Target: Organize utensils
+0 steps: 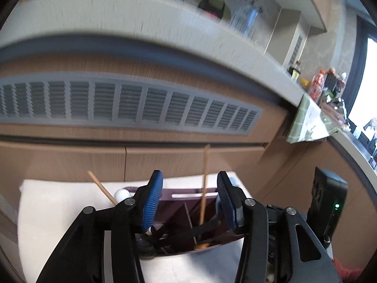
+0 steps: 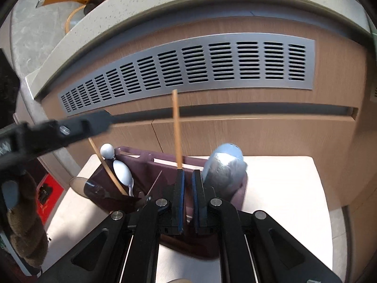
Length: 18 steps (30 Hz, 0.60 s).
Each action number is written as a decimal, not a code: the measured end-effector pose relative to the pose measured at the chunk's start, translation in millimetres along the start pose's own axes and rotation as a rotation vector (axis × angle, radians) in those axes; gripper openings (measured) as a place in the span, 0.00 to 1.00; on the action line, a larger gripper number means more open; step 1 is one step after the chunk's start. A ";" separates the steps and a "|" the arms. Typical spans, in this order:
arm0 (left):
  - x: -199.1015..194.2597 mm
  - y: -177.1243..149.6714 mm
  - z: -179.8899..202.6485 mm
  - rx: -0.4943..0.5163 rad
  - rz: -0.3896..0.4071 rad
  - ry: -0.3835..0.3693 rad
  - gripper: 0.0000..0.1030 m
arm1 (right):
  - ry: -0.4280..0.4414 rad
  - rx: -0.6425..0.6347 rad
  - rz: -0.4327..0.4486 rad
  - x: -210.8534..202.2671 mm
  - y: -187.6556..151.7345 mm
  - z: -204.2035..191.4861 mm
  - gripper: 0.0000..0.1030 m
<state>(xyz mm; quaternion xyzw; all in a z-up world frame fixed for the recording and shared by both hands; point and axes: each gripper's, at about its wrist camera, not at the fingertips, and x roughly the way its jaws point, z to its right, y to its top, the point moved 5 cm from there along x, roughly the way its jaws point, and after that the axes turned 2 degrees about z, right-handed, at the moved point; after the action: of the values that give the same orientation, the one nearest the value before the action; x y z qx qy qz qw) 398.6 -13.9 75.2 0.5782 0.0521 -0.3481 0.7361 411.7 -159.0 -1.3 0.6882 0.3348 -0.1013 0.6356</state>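
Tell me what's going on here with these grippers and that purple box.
A person with two handheld grippers is sorting utensils into a purple divided caddy on a white surface. The right gripper sits over the caddy's middle, jaws nearly closed, with an upright chopstick just beyond its left finger; whether it grips it is unclear. The left gripper hovers open above the caddy. Another chopstick and spoons already stand inside.

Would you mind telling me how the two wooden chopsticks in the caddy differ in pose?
The middle chopstick stands nearly upright in the caddy, just beyond the right gripper; the left chopstick leans steeply leftward beside a spoon. The middle one rises higher. Both are plain light wood.
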 end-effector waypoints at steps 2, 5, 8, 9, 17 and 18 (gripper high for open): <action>-19.8 0.4 5.4 0.017 0.050 0.018 0.52 | -0.002 0.018 0.021 -17.2 -1.6 4.8 0.13; -53.3 -12.3 9.2 0.039 0.123 0.089 0.57 | -0.012 0.028 0.057 -44.5 -6.3 7.3 0.17; -87.8 -42.6 10.0 0.076 0.192 0.237 0.59 | -0.005 0.033 0.081 -73.6 -19.6 7.4 0.20; -96.3 -51.5 11.0 0.085 0.207 0.271 0.59 | 0.000 0.033 0.081 -80.1 -25.3 7.0 0.20; -161.8 -135.8 31.9 0.082 0.224 0.434 0.60 | -0.018 -0.083 0.120 -140.8 -80.5 -24.9 0.21; -167.1 -143.4 34.9 0.085 0.216 0.453 0.60 | -0.033 -0.114 0.140 -152.2 -88.3 -32.7 0.21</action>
<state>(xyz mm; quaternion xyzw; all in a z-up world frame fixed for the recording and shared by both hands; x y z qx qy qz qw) 179.4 17.9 49.8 0.6742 0.1389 -0.1308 0.7135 235.4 -181.5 19.0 0.6708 0.2804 -0.0488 0.6849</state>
